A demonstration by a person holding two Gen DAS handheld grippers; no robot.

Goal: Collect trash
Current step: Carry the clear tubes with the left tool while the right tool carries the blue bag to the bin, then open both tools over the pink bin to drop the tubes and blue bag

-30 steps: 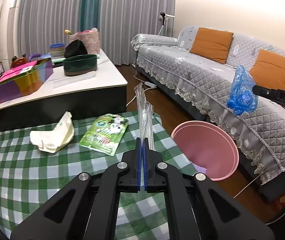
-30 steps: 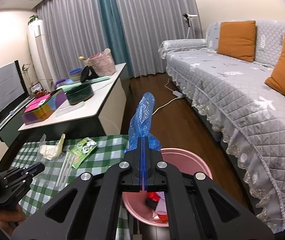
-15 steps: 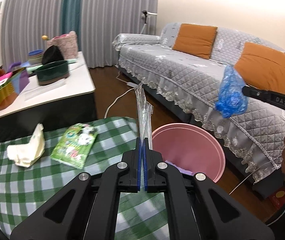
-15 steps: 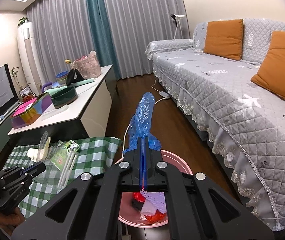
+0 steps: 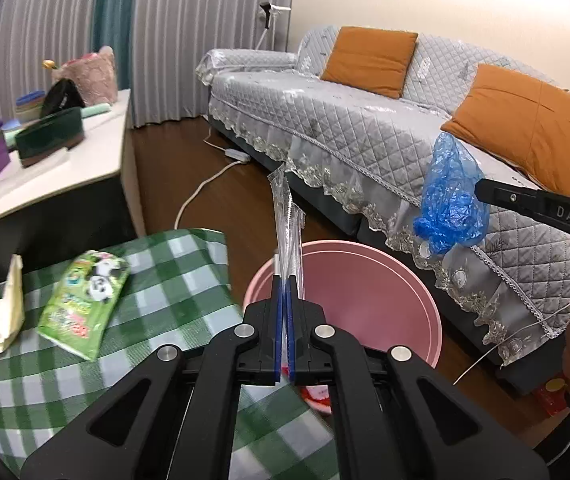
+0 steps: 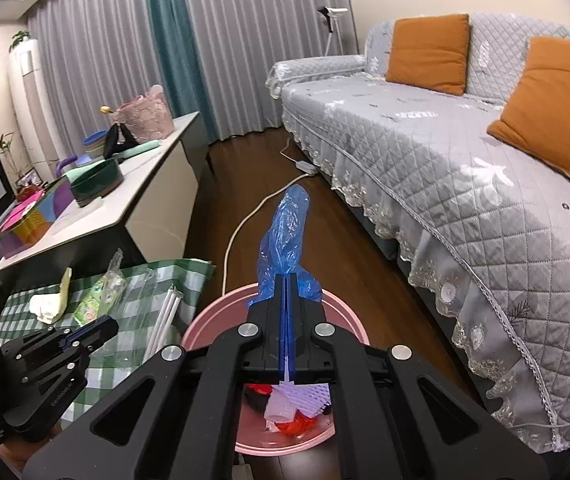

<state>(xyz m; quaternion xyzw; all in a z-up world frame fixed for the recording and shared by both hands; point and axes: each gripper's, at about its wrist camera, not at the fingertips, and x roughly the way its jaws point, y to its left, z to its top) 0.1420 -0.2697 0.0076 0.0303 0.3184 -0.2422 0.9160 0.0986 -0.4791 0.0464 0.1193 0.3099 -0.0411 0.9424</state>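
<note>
My left gripper (image 5: 284, 280) is shut on a clear plastic wrapper (image 5: 285, 216) that stands up above the near rim of the pink bin (image 5: 389, 280). My right gripper (image 6: 286, 280) is shut on a crumpled blue plastic bag (image 6: 287, 236) held above the pink bin (image 6: 209, 320), which holds red and white trash (image 6: 293, 408). In the left wrist view the blue bag (image 5: 451, 196) hangs over the bin's far right side. The left gripper (image 6: 101, 326) also shows in the right wrist view, with the wrapper (image 6: 165, 320).
A green checked tablecloth (image 5: 165, 272) carries a green snack packet (image 5: 85, 300) and a crumpled cream paper (image 5: 1, 316). A white side table (image 5: 45, 168) with bowls stands behind. A grey sofa (image 5: 365, 132) with orange cushions is right of the bin. A white cable (image 6: 245, 228) lies on the floor.
Both grippers moved toward the pink bin. The left one carried the clear wrapper from over the tablecloth to the bin's rim; the right one brought the blue bag further over the bin.
</note>
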